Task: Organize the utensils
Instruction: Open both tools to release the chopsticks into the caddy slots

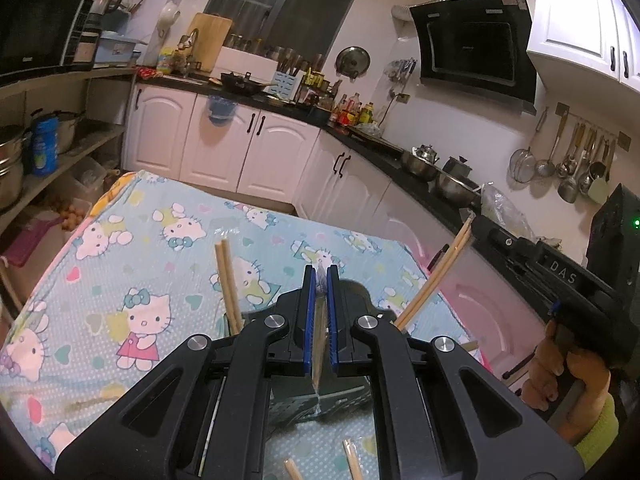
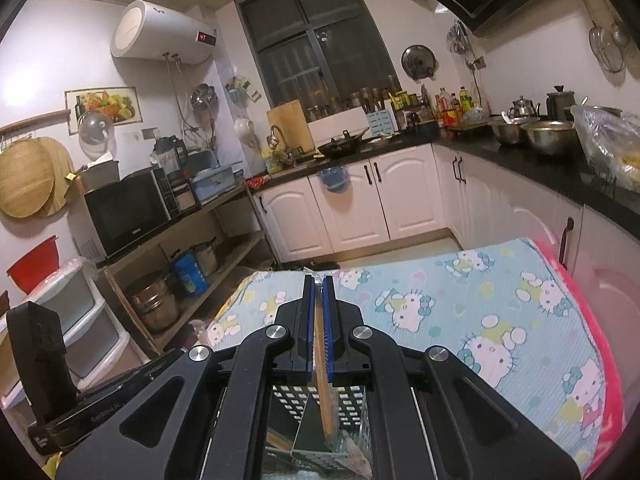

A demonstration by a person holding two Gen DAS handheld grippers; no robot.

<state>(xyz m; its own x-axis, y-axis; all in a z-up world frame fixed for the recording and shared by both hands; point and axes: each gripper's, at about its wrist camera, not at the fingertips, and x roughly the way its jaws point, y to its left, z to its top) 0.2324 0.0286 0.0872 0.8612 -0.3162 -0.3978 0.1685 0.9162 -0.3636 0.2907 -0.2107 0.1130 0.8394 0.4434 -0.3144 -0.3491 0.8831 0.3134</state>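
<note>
Left gripper [image 1: 321, 280]: fingers drawn narrow, clamped on a wrapped pair of chopsticks [image 1: 319, 344] that runs down between the blue pads toward the holder below.
Right gripper [image 2: 319, 286]: fingers likewise narrow, pinching 1 wrapped chopstick pair [image 2: 323, 392] whose lower end sits inside the perforated metal holder [image 2: 352, 408].
Holder: seen directly under both grippers; in the left view its dark body [image 1: 296, 400] stands on the table, mostly hidden by the gripper frame.
Done so far: 2 pairs already stand in the holder, 1 leaning left [image 1: 228, 284], 1 leaning right [image 1: 436, 276].
In hand: judged to be the lowering of 2 more pairs into the holder, neither let go yet.
Left to do: at least 2 loose sticks [image 1: 352, 460] lie on the cloth near the lower edge; faint shapes at the left edge cannot be identified.
Surface: table under a light blue cartoon-cat cloth [image 1: 132, 264], pink trim on the right side.
Room: small home kitchen, white cabinets [image 2: 348, 204], black countertop, range hood [image 1: 476, 48], microwave [image 2: 128, 208] on an open shelf, water heater [image 2: 160, 34] on the wall, dark window.
</note>
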